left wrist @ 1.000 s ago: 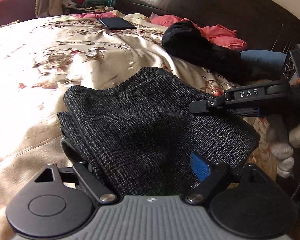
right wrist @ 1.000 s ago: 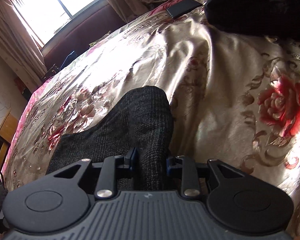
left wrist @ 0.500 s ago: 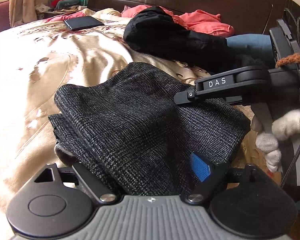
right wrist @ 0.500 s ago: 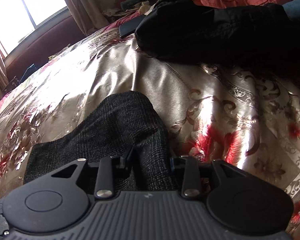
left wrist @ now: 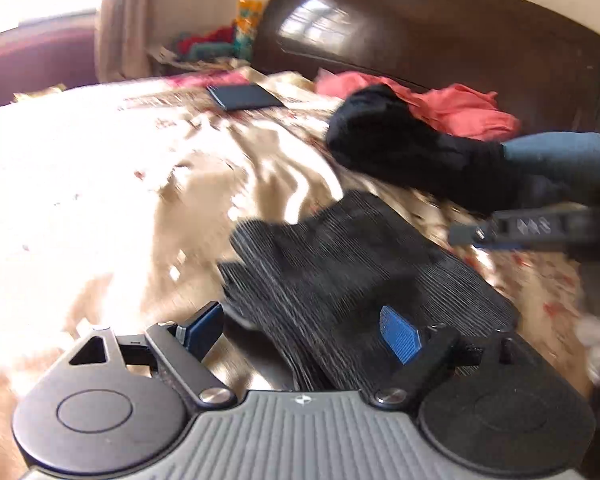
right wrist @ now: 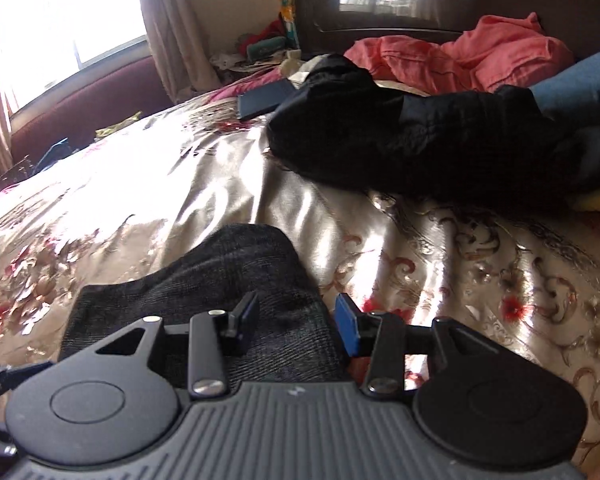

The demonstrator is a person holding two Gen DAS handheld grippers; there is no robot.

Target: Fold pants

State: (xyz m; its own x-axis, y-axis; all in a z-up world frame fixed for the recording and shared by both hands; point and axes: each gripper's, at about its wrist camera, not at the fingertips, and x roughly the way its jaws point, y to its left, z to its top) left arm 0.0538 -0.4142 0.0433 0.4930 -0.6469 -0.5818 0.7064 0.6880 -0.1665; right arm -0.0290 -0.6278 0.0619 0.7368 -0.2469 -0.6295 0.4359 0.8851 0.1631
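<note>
Lying folded on the floral bedspread (right wrist: 148, 216), the dark pants (left wrist: 360, 276) sit well short of the headboard edge, where a black garment (right wrist: 412, 144), pink clothes (right wrist: 460, 60) and a dark flat case (left wrist: 244, 97) are heaped. We hold our left gripper (left wrist: 304, 330) wide open, its blue pads on either side of the pants' near edge (this view is blurred). Our right gripper (right wrist: 298, 320) is parted too, gripping nothing, one finger above the pants' corner, the other over bedspread.
</note>
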